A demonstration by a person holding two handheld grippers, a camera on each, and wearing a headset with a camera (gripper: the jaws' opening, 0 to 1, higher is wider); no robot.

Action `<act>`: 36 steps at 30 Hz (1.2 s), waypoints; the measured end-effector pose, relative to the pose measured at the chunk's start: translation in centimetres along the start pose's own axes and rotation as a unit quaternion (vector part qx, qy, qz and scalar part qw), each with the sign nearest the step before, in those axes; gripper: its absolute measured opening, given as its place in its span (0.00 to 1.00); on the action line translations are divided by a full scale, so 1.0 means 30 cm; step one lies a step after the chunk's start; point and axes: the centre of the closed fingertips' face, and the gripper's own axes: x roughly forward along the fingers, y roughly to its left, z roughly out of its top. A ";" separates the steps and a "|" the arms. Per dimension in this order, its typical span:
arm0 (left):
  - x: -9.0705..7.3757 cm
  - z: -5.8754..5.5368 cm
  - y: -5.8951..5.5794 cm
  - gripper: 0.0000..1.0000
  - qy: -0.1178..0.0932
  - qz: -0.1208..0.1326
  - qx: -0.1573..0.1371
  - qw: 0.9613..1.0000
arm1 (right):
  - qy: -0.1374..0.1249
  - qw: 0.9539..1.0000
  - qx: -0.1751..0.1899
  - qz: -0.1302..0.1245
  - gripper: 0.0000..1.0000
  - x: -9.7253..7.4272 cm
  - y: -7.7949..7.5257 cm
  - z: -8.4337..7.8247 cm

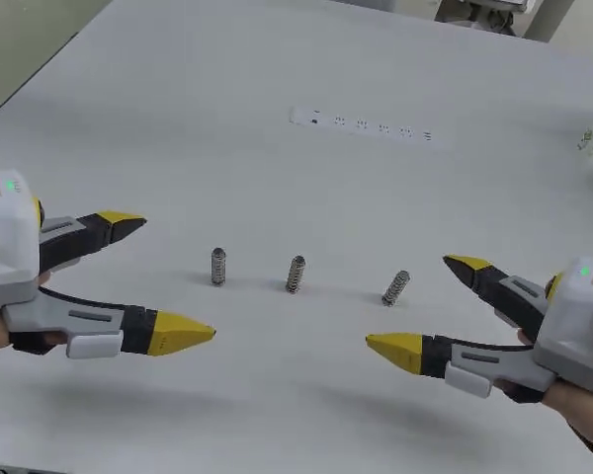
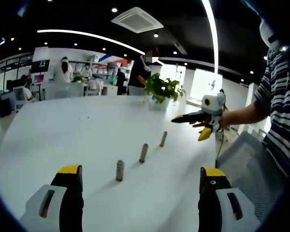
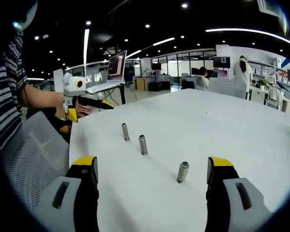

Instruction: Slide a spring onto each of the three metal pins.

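white table [image 1: 178, 118] with three springs [image 1: 296, 274], open office [image 3: 183, 72].

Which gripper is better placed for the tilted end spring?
Probably right. The open right gripper is nearest the tilted grey metal coil spring; the open left gripper sits by the row's opposite end.

Left spring [image 1: 218, 267] upright, middle spring [image 1: 296, 274] slightly aslant, right spring [image 1: 396, 287] atilt, in a row.

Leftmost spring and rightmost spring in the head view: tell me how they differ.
The leftmost spring stands upright; the rightmost spring leans. The leftmost spring sits nearer the left gripper, the rightmost spring nearer the right gripper. Both are grey metal coils on the white table.
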 end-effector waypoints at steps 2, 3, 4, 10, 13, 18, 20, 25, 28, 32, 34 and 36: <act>-0.009 -0.002 0.005 0.98 0.001 0.004 0.003 1.000 | -0.002 1.000 0.003 -0.001 0.97 -0.007 0.001 -0.005; -0.012 -0.004 0.006 0.98 0.003 0.006 0.005 1.000 | -0.006 1.000 0.010 -0.001 0.99 -0.012 0.002 -0.007; -0.019 -0.008 0.008 0.98 0.005 0.008 0.008 1.000 | -0.007 1.000 0.016 -0.003 0.99 -0.016 0.002 -0.012; -0.041 -0.014 0.013 0.98 0.006 0.017 0.008 1.000 | 0.008 0.999 0.033 -0.023 0.99 -0.047 -0.026 -0.058; -0.048 -0.016 0.019 0.98 0.006 0.020 0.007 1.000 | 0.006 0.999 0.033 -0.029 0.99 -0.054 -0.034 -0.054; -0.057 -0.035 0.027 0.98 0.006 0.031 -0.007 0.999 | 0.018 0.999 0.038 -0.032 0.99 -0.063 -0.031 -0.067; -0.059 -0.034 0.020 0.98 0.003 0.031 -0.014 0.999 | 0.023 0.998 0.041 -0.030 0.99 -0.065 -0.026 -0.073; -0.059 -0.045 0.011 0.98 0.010 0.029 -0.015 0.999 | 0.030 0.998 0.041 -0.028 0.98 -0.063 -0.023 -0.078; -0.058 -0.050 0.011 0.98 0.014 0.030 -0.021 0.999 | 0.038 0.998 0.046 -0.027 0.96 -0.056 -0.020 -0.087; -0.056 -0.075 0.019 0.97 0.033 0.039 -0.032 0.998 | 0.098 0.994 0.025 -0.040 0.89 -0.064 -0.041 -0.157; -0.061 -0.113 0.024 0.93 0.067 0.050 -0.037 0.996 | 0.103 0.994 0.024 -0.038 0.88 -0.059 -0.035 -0.165; -0.065 -0.150 0.030 0.88 0.101 0.065 -0.041 0.992 | 0.133 0.990 0.015 -0.039 0.84 -0.069 -0.025 -0.191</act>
